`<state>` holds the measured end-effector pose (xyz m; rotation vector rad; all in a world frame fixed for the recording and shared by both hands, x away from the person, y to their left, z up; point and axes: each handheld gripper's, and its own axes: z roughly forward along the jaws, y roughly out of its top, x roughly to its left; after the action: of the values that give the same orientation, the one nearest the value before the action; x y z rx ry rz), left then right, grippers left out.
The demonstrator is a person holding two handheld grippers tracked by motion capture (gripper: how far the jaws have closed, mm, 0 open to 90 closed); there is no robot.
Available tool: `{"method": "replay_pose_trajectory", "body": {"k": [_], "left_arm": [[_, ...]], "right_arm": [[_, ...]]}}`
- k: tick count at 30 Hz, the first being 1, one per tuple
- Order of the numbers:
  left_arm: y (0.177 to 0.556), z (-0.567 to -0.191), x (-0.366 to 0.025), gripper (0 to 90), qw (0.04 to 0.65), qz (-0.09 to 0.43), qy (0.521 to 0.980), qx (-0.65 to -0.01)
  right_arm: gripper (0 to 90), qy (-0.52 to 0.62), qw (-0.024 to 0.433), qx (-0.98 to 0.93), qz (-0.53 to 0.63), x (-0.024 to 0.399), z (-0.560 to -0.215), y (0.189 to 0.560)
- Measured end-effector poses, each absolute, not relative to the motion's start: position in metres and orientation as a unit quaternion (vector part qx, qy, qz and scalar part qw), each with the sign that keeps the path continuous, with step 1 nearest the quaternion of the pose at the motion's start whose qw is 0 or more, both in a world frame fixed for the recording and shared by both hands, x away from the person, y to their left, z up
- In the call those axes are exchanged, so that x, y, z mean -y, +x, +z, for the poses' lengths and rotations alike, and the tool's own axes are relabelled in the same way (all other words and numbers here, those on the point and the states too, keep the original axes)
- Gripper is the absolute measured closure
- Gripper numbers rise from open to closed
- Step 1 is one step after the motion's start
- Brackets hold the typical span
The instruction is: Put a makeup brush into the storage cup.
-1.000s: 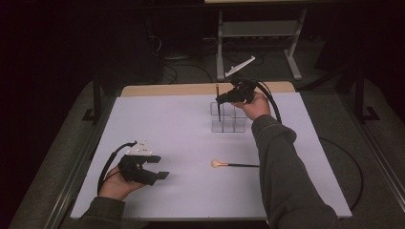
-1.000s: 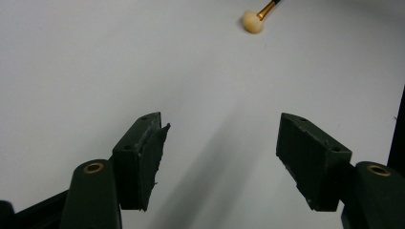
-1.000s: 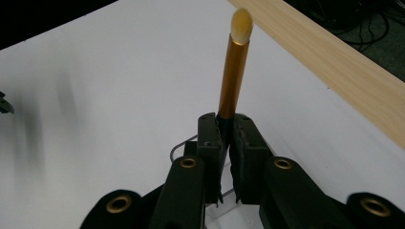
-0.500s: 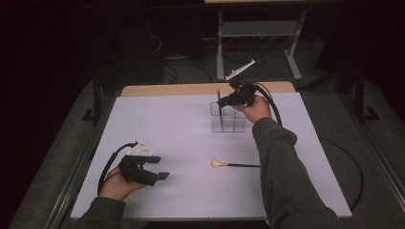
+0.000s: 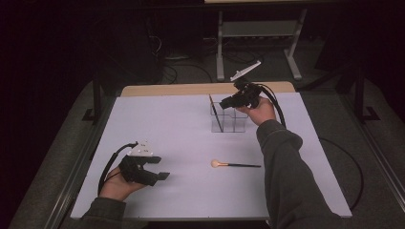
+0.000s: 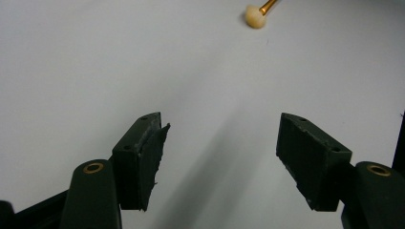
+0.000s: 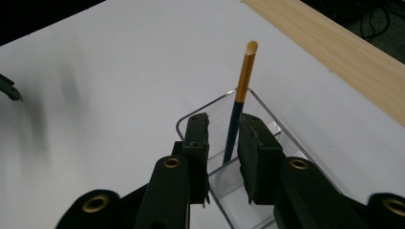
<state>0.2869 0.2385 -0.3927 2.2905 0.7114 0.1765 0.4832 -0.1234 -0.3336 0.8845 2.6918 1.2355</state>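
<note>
In the high view's upper centre, a dark brush (image 5: 215, 112) is seen standing tilted in the clear organiser (image 5: 229, 123) on the white worktop (image 5: 167, 129). The right hand-held gripper (image 5: 224, 103) has just been opening; the brush handle (image 7: 237, 114) lies between its narrowly parted jaws, apparently unpressed. At lower left, the left hand-held gripper (image 5: 162, 172) is held wide and empty. A second brush (image 5: 236, 165) lies flat at lower centre.

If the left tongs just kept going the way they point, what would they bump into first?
Probably the brush lying on the table, its pale head first. The left tongs stand open and aim roughly at it across bare white table; depth is uncertain.
</note>
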Motion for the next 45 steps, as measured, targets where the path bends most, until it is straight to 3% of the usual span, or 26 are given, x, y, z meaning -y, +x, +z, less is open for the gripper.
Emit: {"method": "replay_pose_trajectory", "body": {"k": [18, 45], "left_arm": [[0.288, -0.393, -0.238, 32.4, 0.357, 0.071, 0.891, -0.270], [0.287, -0.394, -0.235, 32.2, 0.356, 0.071, 0.892, -0.270]], "right_arm": [[59.8, 0.269, 0.034, -0.871, 0.410, 0.141, -0.328, 0.459], [51.2, 0.255, 0.030, -0.871, 0.420, 0.152, -0.329, 0.423]]}}
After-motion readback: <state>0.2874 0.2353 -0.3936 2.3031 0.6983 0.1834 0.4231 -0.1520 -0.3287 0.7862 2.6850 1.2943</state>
